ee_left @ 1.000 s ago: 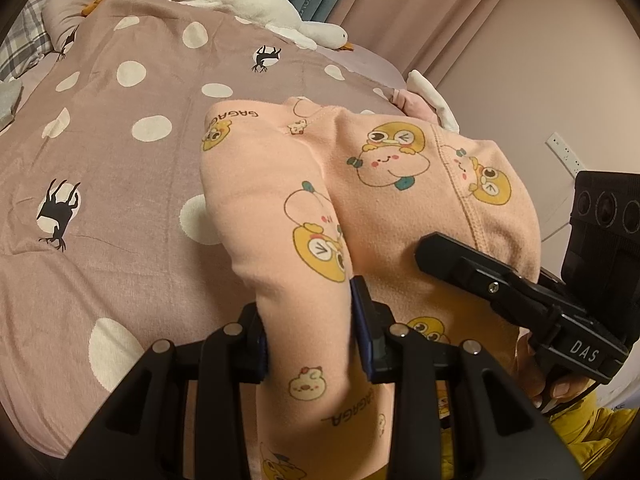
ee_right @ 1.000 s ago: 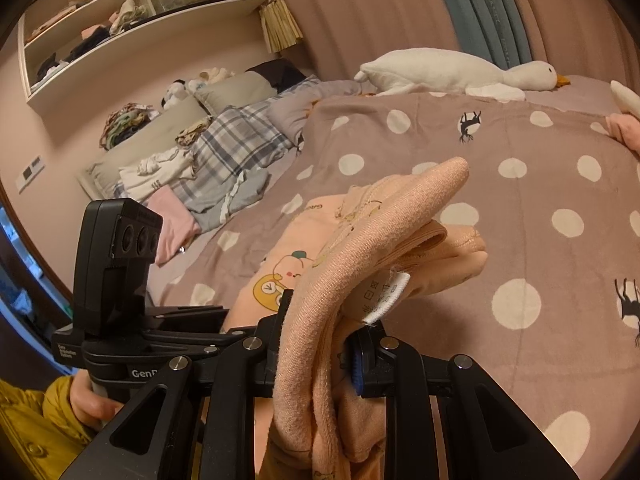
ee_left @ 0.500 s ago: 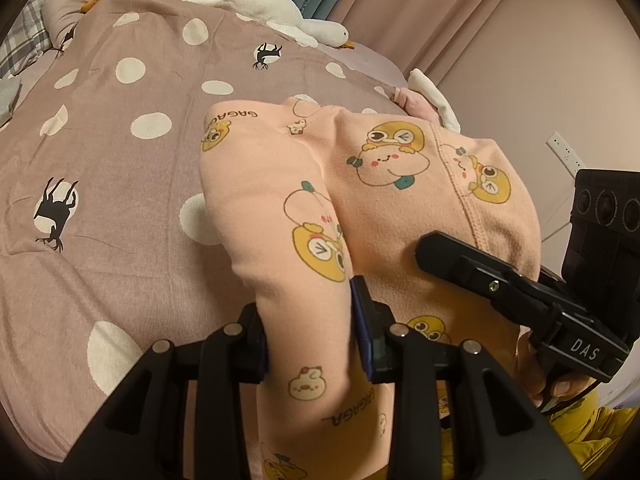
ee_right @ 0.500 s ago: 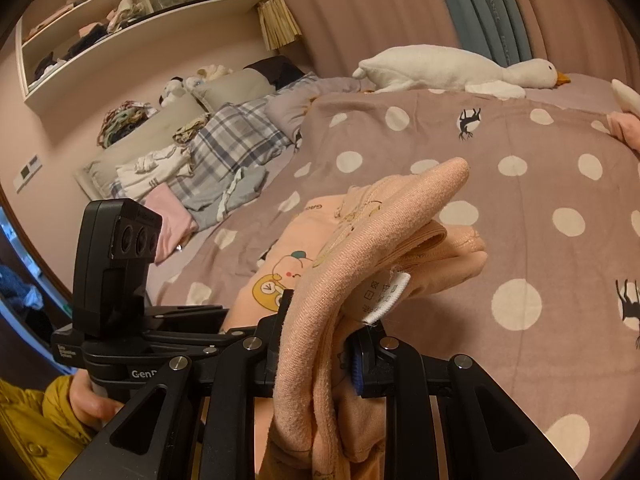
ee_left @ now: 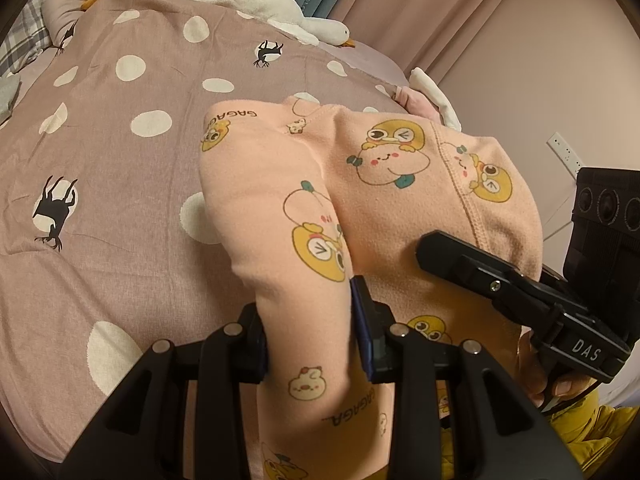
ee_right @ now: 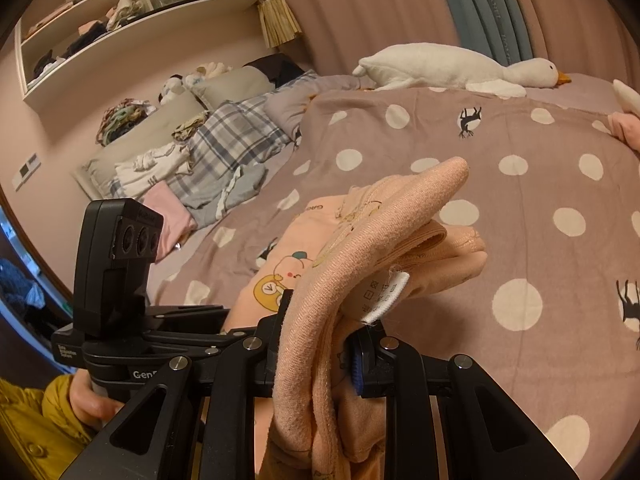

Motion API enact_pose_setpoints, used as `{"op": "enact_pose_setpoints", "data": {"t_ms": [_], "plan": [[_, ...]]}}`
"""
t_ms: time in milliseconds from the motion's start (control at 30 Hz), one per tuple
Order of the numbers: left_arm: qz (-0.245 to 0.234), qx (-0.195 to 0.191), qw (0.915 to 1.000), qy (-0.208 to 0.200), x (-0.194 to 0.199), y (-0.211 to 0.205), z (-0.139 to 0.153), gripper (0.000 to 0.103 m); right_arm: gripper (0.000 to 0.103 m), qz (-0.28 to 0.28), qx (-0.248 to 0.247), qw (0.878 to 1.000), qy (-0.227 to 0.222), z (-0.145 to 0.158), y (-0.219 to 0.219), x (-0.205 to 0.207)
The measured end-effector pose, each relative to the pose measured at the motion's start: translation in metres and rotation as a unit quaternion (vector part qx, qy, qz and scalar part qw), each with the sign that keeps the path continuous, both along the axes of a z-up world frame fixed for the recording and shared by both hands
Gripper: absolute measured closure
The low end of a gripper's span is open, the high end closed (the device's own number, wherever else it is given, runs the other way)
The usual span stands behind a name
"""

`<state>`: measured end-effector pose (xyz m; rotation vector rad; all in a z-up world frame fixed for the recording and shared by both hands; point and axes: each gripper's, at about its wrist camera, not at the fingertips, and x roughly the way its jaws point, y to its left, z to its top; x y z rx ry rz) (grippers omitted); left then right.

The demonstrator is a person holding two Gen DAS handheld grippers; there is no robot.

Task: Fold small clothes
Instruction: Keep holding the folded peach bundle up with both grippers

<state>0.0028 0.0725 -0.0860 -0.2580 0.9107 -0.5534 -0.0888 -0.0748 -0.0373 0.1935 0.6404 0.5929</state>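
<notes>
A small peach garment (ee_left: pixel 384 184) printed with yellow cartoon figures is held up over the polka-dot bed cover (ee_left: pixel 120 160). My left gripper (ee_left: pixel 310 332) is shut on one folded edge of it. My right gripper (ee_right: pixel 316 344) is shut on another bunched edge (ee_right: pixel 360 248), where a white care label (ee_right: pixel 384 296) hangs out. The right gripper also shows in the left wrist view (ee_left: pixel 520 292), at the garment's right side. The left gripper shows in the right wrist view (ee_right: pixel 132 320), low at the left. The garment's far end drapes toward the bed.
A white plush goose (ee_right: pixel 452 68) lies at the far edge of the bed. Pillows, a plaid blanket (ee_right: pixel 232 140) and loose clothes pile at the bed's head. A wall shelf (ee_right: pixel 120 12) holds clothes. Pink curtains (ee_left: pixel 420 12) and a wall stand behind.
Both grippers keep hold of the garment. The view has shifted only slightly; the garment hangs the same way.
</notes>
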Motion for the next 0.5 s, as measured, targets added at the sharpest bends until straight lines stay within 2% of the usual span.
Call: {"op": "enact_pose_setpoints", "data": {"t_ms": [500], "plan": [[-0.001, 0.007, 0.9999, -0.008, 0.0019, 0.0021, 0.0025, 0.07, 0.078, -0.001, 0.003, 1.0, -0.003, 0.0, 0.0013, 0.0004]]}}
